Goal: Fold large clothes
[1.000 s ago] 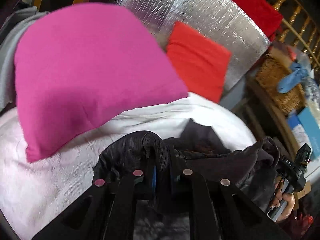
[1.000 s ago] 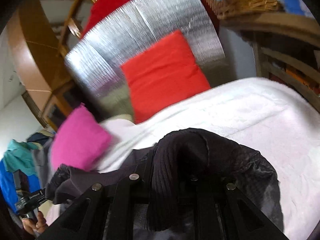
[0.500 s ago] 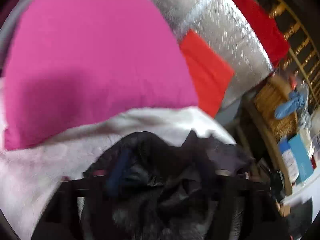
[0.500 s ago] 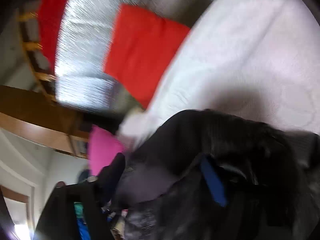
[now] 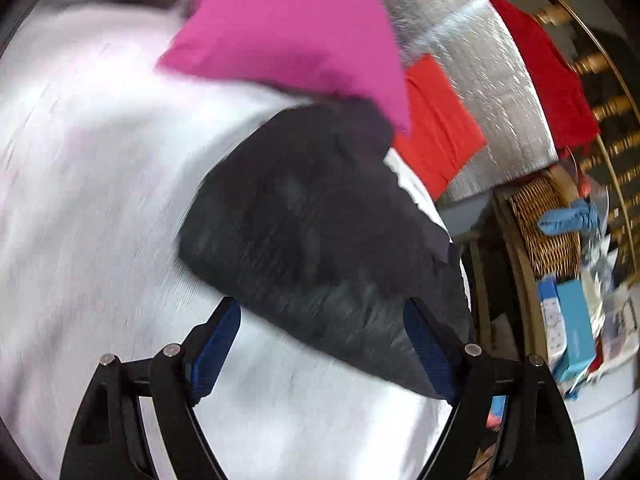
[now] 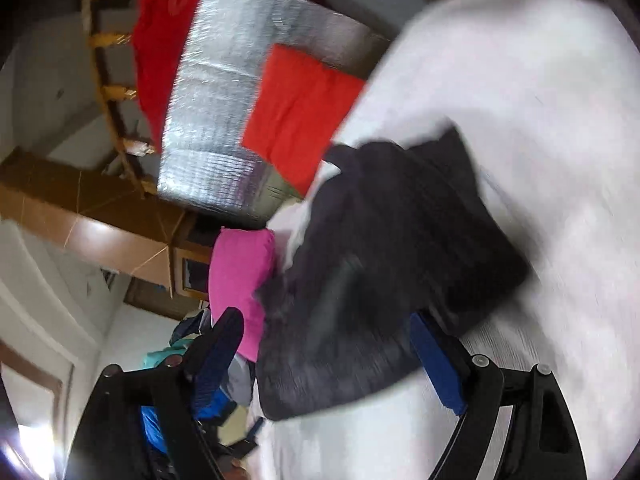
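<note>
Bed, white cover: carries everything.
Dark garment, one compact bundle, lying on the bed near its edge, touching the pink pillow.
Silver foil panel with red cushion beyond; wicker basket off to the side.
My left gripper: spread wide, holding nothing.
My right gripper: likewise wide, empty.
Risk, as I judge it: the bundle may slump open or slide off the edge; the pillow crowds any smoothing pass.
</note>
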{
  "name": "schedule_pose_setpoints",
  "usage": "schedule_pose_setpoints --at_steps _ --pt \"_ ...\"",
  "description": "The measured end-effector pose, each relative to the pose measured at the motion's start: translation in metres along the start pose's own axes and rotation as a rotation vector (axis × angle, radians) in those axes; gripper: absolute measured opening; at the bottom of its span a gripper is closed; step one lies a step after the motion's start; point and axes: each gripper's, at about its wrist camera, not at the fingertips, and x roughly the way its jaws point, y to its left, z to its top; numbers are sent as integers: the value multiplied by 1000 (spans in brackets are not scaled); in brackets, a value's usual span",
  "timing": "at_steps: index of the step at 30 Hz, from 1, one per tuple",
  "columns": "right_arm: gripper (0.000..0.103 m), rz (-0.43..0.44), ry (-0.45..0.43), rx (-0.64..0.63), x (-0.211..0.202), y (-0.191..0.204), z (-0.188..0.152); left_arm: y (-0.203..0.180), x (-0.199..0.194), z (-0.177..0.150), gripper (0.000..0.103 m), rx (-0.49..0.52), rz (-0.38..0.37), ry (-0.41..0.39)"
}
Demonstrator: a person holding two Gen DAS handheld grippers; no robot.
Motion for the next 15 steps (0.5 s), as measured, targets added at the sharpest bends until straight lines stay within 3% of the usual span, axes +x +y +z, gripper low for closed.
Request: schedule_pose_setpoints --at_steps 4,7,11,15 --pt "88 -49 28 58 18 -24 -11 25 12 -5 84 -118 32 -4" --pt "88 -100 15 58 38 -35 -5 32 26 5 84 -170 17 -56" --pt "88 -92 -57 61 57 -39 13 35 48 18 87 -223 -7 -102" --pt "89 -95 -106 49 80 -39 24 26 56 25 90 -191 3 -137"
